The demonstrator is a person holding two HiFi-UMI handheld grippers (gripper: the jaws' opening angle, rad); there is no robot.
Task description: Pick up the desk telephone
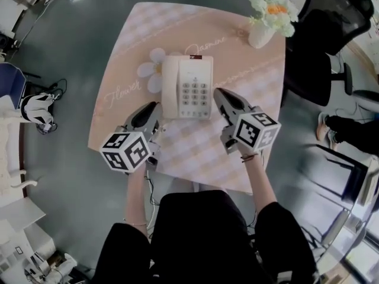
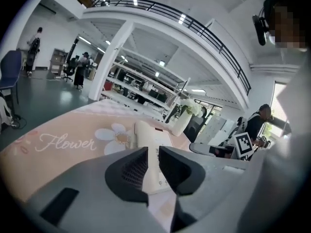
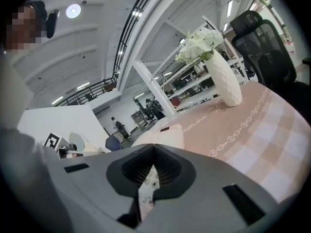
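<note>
A cream desk telephone (image 1: 188, 87) lies in the middle of the pink table (image 1: 177, 152), its handset (image 1: 170, 86) resting on the left side and the keypad on the right. My left gripper (image 1: 155, 106) hovers just off the phone's near left corner, jaws a narrow gap apart with nothing between them. In the left gripper view the telephone (image 2: 148, 135) lies straight beyond the left gripper (image 2: 153, 152). My right gripper (image 1: 219, 92) sits by the phone's right edge, shut and empty. In the right gripper view the telephone (image 3: 163, 137) shows behind the right gripper (image 3: 154, 149).
A white vase of flowers (image 1: 263, 31) stands at the table's far right corner. A black office chair (image 1: 331, 22) is just beyond it, and a person's legs and shoes (image 1: 346, 129) are at the right. Grey floor surrounds the table.
</note>
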